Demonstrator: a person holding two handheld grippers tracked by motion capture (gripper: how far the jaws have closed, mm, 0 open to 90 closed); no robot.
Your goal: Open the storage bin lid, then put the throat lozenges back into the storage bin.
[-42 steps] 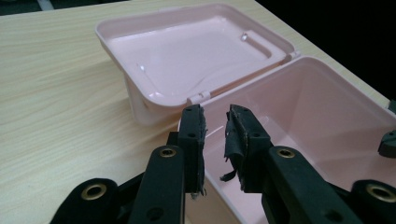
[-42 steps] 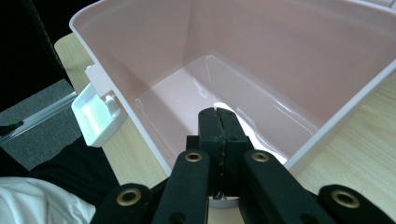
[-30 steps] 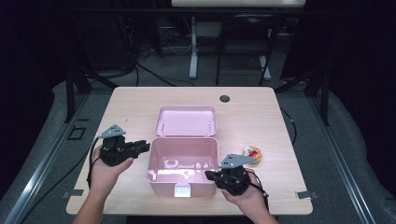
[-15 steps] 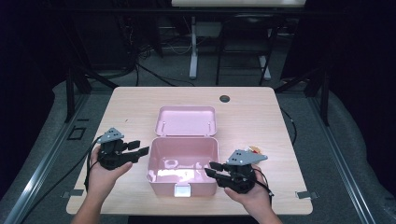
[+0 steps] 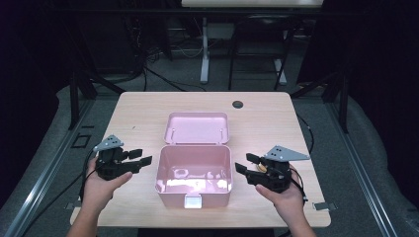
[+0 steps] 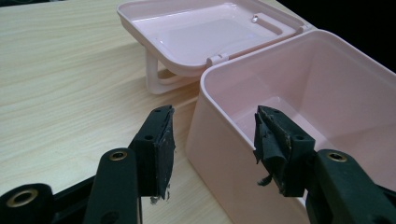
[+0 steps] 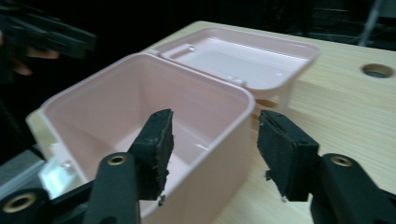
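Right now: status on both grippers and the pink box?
Left gripper and right gripper open, jaws just opening, nothing held. Pink box between them, lid folded back. Box walls stand in both grippers' line.

Overhead looks forward; jaw cameras share box (image 5: pixel 193 168).

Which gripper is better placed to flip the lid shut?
Probably left. The left gripper sits nearer the pink box, jaws open astride its corner. The lid lies back, equally far from the right gripper.

Left gripper (image 5: pixel 141 159) jaws opened off the pink box (image 5: pixel 193 196); right gripper (image 5: pixel 245 164) likewise, drawing back.
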